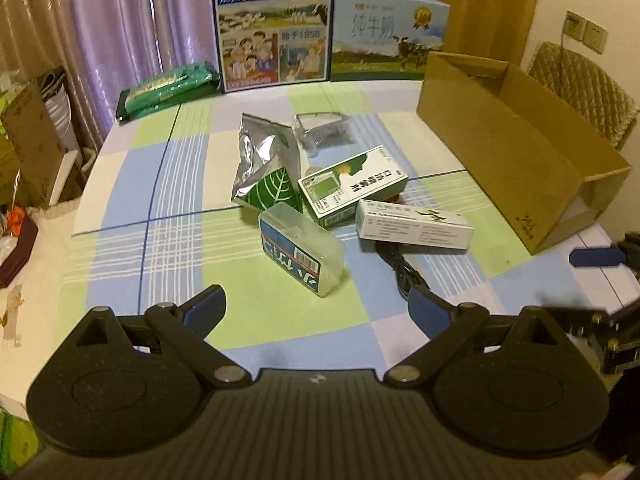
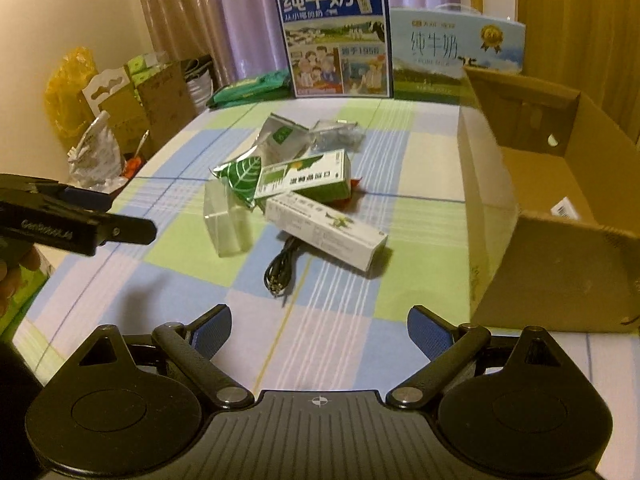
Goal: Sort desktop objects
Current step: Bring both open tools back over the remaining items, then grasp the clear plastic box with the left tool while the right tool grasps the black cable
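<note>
A small pile lies mid-table on the checked cloth (image 1: 168, 208). It holds a clear plastic case with a blue label (image 1: 302, 250), a silver foil bag with a green leaf (image 1: 266, 168), a green-and-white medicine box (image 1: 352, 186), a long white box (image 1: 414, 226), a black cable (image 1: 400, 268) and a crumpled clear bag (image 1: 320, 130). My left gripper (image 1: 316, 308) hangs open just short of the clear case. My right gripper (image 2: 320, 328) is open too, a little before the cable (image 2: 280, 272) and the long white box (image 2: 326, 230). Neither holds anything.
An open cardboard box (image 2: 540, 200) stands at the table's right, close to the right gripper. Two milk cartons (image 1: 274, 24) and a green packet (image 1: 168, 88) line the far edge. Boxes and bags (image 2: 120, 112) crowd the floor to the left. A padded chair (image 1: 584, 84) is behind the cardboard box.
</note>
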### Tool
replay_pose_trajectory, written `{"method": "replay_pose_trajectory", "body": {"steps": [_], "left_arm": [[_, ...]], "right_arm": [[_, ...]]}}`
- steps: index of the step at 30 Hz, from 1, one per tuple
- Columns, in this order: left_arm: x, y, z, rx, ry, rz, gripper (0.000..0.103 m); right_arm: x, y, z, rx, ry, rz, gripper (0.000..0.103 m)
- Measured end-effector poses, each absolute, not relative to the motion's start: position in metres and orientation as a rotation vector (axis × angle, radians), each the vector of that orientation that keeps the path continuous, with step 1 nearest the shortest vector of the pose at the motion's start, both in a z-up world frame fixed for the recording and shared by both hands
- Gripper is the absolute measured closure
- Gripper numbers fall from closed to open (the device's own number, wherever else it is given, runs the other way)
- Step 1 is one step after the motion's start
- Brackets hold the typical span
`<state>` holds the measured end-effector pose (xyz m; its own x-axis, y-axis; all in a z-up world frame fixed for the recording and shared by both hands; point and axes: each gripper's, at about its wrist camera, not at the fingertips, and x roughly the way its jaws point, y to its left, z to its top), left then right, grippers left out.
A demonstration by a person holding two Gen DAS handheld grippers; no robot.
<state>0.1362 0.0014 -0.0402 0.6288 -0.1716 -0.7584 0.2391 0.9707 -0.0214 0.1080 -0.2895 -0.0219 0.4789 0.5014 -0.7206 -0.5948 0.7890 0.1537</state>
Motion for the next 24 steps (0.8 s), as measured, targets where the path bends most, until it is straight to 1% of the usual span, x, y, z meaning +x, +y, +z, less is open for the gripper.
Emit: {"method": "replay_pose_trajectory", "body": {"steps": [3,6,9,11,13,18,19,22,24], "left_arm": [[0.149,-0.002,-0.051,0.074,0.863,-0.221,0.008],[0.159,-0.006,-0.061,0.076,0.865,-0.200,0.009],[0.170,-0.008,-0.073,0.058,0.864,-0.192,0.010],[0.178,-0.010,-0.081,0.052,0.860,-0.184,0.010],[0.183,-0.014,-0.089,0.057,0.853,-0.175,0.012],[0.195,-0.019,-0.102,0.045,0.859,-0.174,0.016],[0.198,-0.020,-0.104,0.044,0.862,-0.175,0.018],[0.206,-0.022,-0.109,0.052,0.870,-0.172,0.029],[0.209,-0.022,-0.111,0.043,0.873,-0.171,0.031]], "right_arm": [[0.113,-0.283,-0.033,-0.117,0.837,0.676,0.011],[0.119,-0.274,-0.046,-0.115,0.839,0.688,0.014],[0.127,-0.261,-0.059,-0.124,0.841,0.706,0.020],[0.132,-0.254,-0.067,-0.132,0.835,0.707,0.030],[0.137,-0.247,-0.074,-0.133,0.822,0.709,0.035],[0.147,-0.231,-0.087,-0.139,0.814,0.728,0.040],[0.149,-0.228,-0.089,-0.143,0.808,0.727,0.041],[0.154,-0.221,-0.093,-0.144,0.796,0.727,0.042],[0.157,-0.217,-0.096,-0.142,0.797,0.726,0.043]]}}
